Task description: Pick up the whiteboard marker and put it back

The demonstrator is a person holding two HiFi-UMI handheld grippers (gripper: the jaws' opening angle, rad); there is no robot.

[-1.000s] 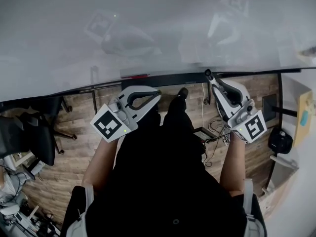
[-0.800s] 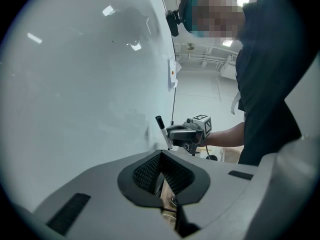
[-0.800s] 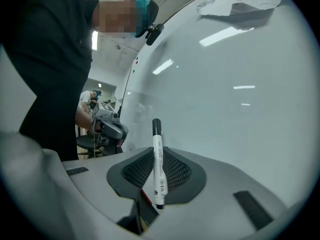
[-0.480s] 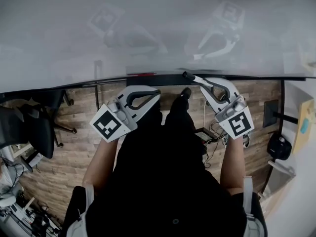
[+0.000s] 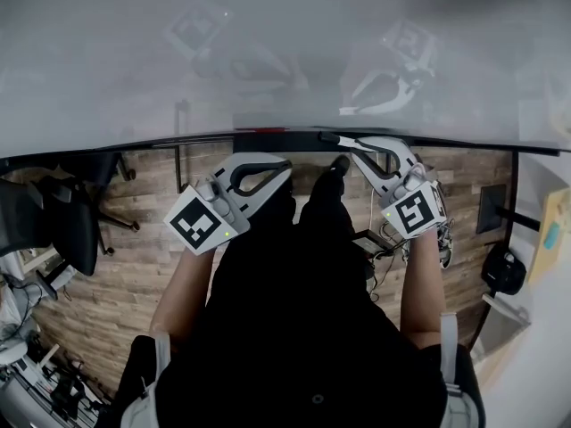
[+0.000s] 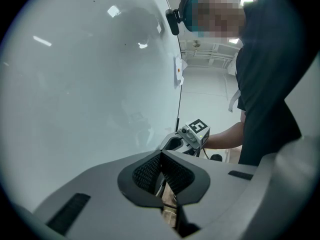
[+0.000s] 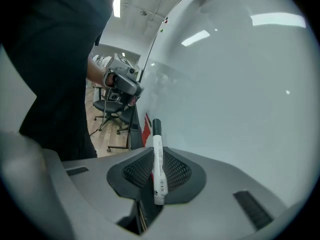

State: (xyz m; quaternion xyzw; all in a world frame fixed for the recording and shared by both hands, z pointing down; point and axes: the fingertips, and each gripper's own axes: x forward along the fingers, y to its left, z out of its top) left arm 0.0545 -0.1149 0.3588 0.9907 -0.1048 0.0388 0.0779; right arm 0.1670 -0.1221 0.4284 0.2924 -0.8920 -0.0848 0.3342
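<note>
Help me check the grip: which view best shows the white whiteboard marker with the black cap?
The right gripper view: the white whiteboard marker with the black cap shows full length, clamped in the right claw. The head view shows only a thin sliver; the left gripper view shows nothing clear of it.

Right gripper (image 5: 343,141) shifted left, toward whiteboard (image 5: 134,61)

Couldn't read the tiny print on the marker (image 7: 156,139), and the red thing (image 7: 147,126) behind it was half hidden by the right tongs (image 7: 157,160).
</note>
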